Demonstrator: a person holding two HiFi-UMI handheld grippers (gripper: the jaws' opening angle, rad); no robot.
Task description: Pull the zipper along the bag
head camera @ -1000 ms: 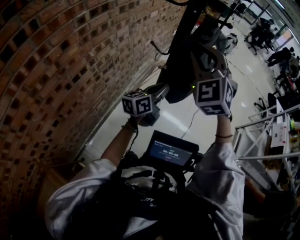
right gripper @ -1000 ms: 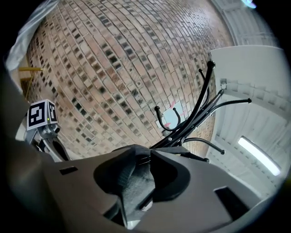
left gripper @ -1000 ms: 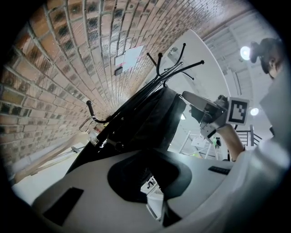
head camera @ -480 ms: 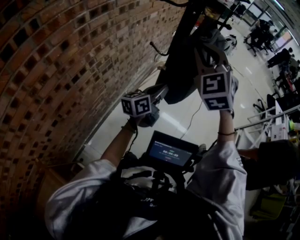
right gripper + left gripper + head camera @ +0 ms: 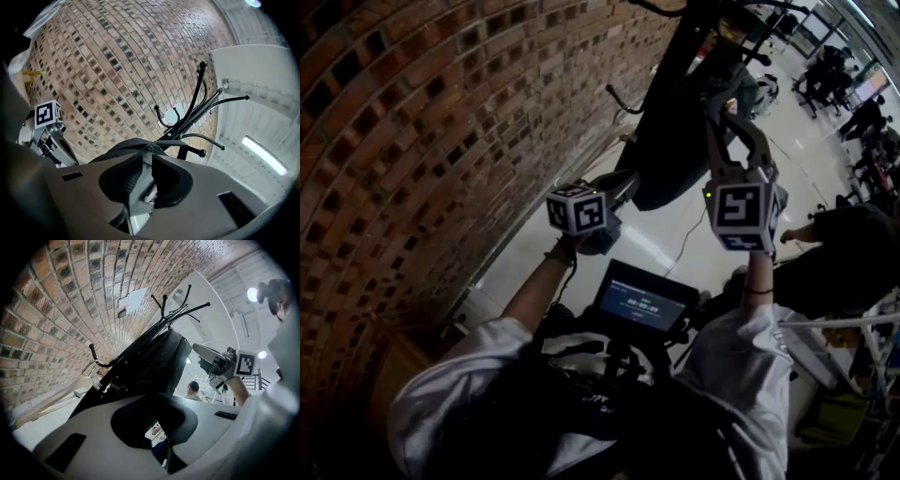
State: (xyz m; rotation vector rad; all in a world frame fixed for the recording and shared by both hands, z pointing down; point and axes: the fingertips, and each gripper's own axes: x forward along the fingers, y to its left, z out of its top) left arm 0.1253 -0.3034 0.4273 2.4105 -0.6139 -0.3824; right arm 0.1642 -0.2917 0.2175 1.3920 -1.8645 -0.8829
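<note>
bag [image 5: 661, 169]: black, hung on the coat rack [image 5: 202, 152], clear of the floor [image 5: 553, 253].
zipper [image 5: 149, 148]: along the bag's edge, small metal slider right at the tips of the right claw [image 5: 146, 154].
right claw: higher up the bag, roughly level. jaws just closing in, then easing open a touch. narrow now, grey strip pinched between them by the slider. reads as clamped on the zipper.
left claw [image 5: 622, 183]: lower on the bag, jaws together on its edge, black fabric running into them.
both claws on the bag, well apart.
behind the rack: brick wall [image 5: 441, 141], close.
underneath: pale glossy floor.
small lit screen [image 5: 642, 305] at chest height, between the forearms.
person in dark clothes [image 5: 844, 262] just beyond the right forearm.
</note>
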